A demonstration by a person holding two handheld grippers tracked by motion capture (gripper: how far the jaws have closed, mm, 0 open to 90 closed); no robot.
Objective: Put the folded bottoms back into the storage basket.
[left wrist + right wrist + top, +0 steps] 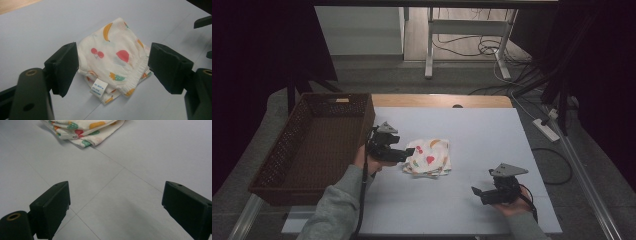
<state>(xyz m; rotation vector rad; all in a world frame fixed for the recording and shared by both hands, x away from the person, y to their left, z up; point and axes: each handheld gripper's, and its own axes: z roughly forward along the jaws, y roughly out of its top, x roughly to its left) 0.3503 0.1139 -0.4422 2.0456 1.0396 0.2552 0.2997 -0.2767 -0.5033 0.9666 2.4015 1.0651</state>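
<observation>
1. where the left gripper [409,151] meets the folded cloth [429,157], its two black jaws stand spread wide; in the left gripper view the cloth [115,58] lies between them, both near corners close against the jaw faces, and i cannot tell if they touch.
2. a hand [364,160] in a grey sleeve [337,205] holds that gripper low over the table, pointing toward the table's right side.
3. the cloth is white with a fruit print: a banana, cherries and a red slice on top. it is folded into a rough square of several layers, and a small white label [98,88] hangs from the edge nearest the left gripper.
4. it lies flat on the pale grey table top [482,130], about mid-table and a little left of centre.
5. the right gripper [478,192] sits well apart from the cloth, near the table's front right, held by the other hand [512,205]. its jaws are spread too, with bare table between them in the right gripper view, where the cloth [85,131] shows farther off at the top.
6. a grey three-cornered plate tops each gripper, and a cable trails back from each along the forearm.
7. a brown woven basket [292,150] stands at the table's left edge, just beside the left hand.
8. beyond the table a strip of wood-coloured board [437,100] shows, then white desk legs [429,45] and loose cables [492,47] on the floor.
</observation>
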